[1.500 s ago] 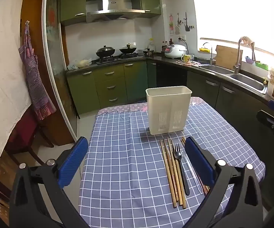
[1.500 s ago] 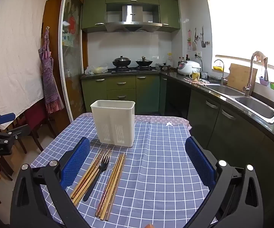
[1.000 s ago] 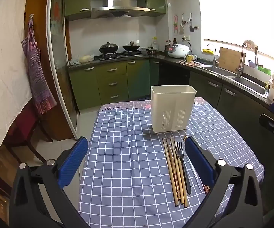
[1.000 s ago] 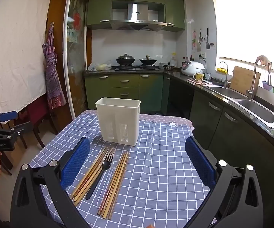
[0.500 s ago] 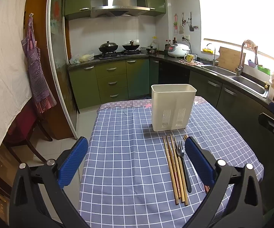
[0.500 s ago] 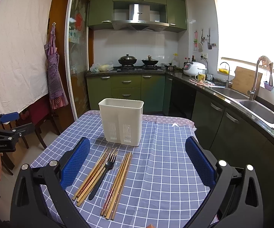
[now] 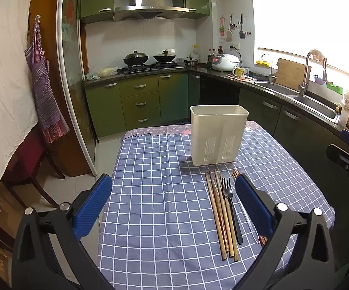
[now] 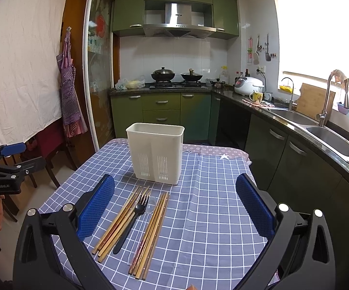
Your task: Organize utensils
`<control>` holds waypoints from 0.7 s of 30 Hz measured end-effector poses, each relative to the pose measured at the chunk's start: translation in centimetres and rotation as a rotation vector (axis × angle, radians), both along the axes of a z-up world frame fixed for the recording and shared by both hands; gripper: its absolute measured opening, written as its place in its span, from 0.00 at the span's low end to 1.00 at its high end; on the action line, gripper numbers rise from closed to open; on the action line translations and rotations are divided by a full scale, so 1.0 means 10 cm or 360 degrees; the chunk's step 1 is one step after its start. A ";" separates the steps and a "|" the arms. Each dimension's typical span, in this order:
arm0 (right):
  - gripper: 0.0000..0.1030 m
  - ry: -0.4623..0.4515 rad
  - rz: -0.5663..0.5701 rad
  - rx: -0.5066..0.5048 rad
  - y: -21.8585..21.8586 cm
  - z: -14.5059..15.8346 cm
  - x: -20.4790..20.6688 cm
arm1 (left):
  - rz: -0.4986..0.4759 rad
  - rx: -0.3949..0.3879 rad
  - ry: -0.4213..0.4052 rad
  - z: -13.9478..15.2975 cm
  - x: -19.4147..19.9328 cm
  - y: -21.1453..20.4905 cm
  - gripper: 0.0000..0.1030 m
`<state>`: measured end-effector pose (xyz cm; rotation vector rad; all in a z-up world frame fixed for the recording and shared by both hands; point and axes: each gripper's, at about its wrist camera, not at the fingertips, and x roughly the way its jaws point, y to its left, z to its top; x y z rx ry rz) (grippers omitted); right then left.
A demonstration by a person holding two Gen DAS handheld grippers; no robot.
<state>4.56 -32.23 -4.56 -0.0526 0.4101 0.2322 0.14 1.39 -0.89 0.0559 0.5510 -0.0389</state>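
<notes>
A cream plastic utensil holder [image 7: 219, 134] [image 8: 156, 152] stands upright on the blue checked tablecloth [image 7: 164, 207] [image 8: 210, 207]. In front of it lie two bundles of wooden chopsticks [image 7: 216, 213] [image 8: 152, 232], a black fork [image 7: 231, 207] [image 8: 133, 220] and a clear plastic spoon [image 8: 148, 213] between them. My left gripper [image 7: 173, 203] is open and empty above the near left of the table, its right finger over the utensils. My right gripper [image 8: 174, 205] is open and empty above the utensils.
Green cabinets [image 8: 161, 111], a stove with woks [image 8: 175, 76] and a sink counter [image 8: 319, 130] line the back and right. A sliding glass door [image 8: 99, 84] and a red chair [image 8: 46, 149] stand left. The left gripper shows at the right view's left edge [image 8: 3, 166].
Both cameras have drifted slightly: the holder and utensils sit a little further right in each view than 1.5 s ago. Nothing on the table has moved. Both grippers stay open.
</notes>
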 end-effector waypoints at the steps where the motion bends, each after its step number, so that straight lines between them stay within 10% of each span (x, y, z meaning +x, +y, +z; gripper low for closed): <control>1: 0.96 0.0000 0.0001 -0.0001 0.00 0.00 0.00 | 0.0000 0.0000 0.0002 0.00 0.00 0.00 0.95; 21: 0.96 -0.0002 0.0014 0.0003 0.02 0.01 0.00 | -0.0003 -0.0005 0.0017 -0.05 0.00 0.02 0.95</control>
